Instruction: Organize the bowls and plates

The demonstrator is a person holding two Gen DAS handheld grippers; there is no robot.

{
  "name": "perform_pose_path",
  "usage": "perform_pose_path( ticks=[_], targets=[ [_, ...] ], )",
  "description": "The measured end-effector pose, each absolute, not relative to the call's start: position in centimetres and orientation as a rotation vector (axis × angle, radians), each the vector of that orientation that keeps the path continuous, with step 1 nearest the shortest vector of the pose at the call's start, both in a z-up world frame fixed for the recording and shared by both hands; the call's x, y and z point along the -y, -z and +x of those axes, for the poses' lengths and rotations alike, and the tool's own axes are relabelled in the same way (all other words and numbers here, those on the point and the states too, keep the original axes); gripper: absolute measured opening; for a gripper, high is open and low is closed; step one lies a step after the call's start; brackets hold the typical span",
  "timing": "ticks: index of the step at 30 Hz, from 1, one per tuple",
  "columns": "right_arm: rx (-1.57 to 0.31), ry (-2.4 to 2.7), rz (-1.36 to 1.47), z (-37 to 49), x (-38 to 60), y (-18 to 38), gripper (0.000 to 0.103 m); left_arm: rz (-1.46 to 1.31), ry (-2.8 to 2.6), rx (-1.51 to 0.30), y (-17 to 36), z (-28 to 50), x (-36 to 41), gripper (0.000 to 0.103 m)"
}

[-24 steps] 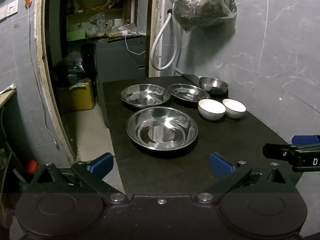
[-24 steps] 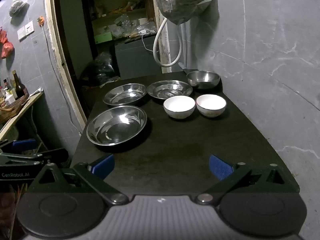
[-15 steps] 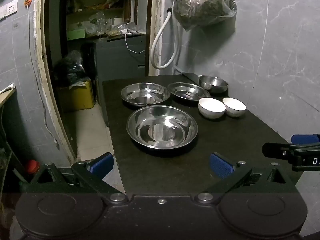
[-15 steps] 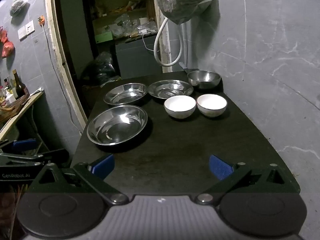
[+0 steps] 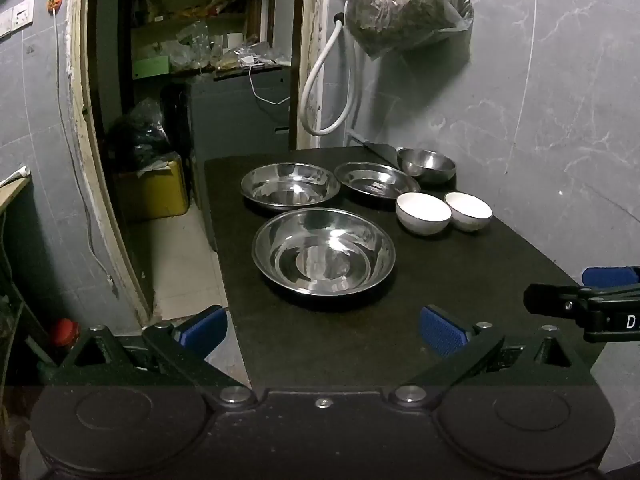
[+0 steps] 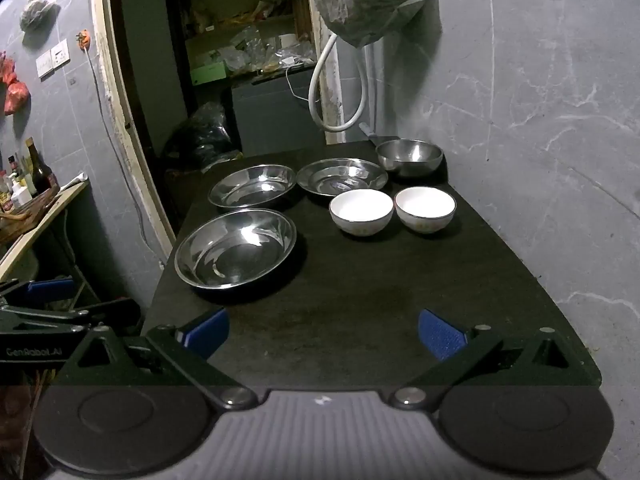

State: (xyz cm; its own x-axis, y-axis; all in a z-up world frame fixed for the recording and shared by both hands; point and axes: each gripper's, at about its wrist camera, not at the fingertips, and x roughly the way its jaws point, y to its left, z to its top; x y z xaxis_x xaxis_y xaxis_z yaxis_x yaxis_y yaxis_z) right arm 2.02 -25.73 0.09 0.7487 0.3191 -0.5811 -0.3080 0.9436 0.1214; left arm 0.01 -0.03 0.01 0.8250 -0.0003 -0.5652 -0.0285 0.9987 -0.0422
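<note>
Both of your grippers hang wide open and empty over the near edge of the table (image 6: 360, 304): left gripper (image 5: 323, 326), right gripper (image 6: 322, 330). Three steel plates lie on its left half, the big plate (image 5: 323, 256) nearest, two more (image 5: 290, 187) (image 5: 377, 179) behind it. Two white bowls (image 6: 361, 211) (image 6: 425, 208) sit side by side, with a steel bowl (image 6: 410, 156) at the far right corner. Expect the steel to be light, stiff and slippery (take it by the rim). The white bowls look ceramic, so heavier and chippable; pinch one wall. Undersides are hidden, and whether the two far plates touch cannot be told.
</note>
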Motion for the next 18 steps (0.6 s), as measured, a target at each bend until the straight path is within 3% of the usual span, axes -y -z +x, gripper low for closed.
perform_pose_path(
  ticks=[18],
  targets=[
    [-0.639,-0.342,0.017,2.2,25.6,-0.1,0.103,-0.050,-0.008,-0.603,1.2,0.3,0.2,0.102]
  ],
)
